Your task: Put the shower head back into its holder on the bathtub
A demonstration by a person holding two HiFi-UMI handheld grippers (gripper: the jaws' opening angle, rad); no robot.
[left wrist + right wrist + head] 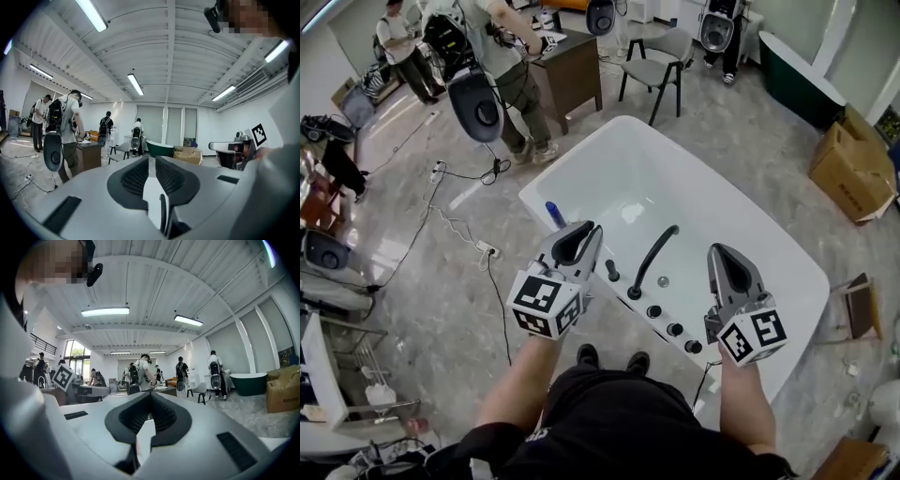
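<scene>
Hovering empty over bathtub (623,173): left tool (589,230) barely ajar, right tool (719,251) closed. Lowered unopened, risks knocking faucet (652,258).

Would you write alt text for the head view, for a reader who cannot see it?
A person stands at a white bathtub, holding an empty gripper in each hand above its near rim: the left gripper slightly open, the right gripper shut. A black curved fixture and knobs sit on that rim.

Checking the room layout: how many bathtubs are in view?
2: a white bathtub in the middle of the head view, and a dark green bathtub near its top right edge. Others may be hidden.
</scene>
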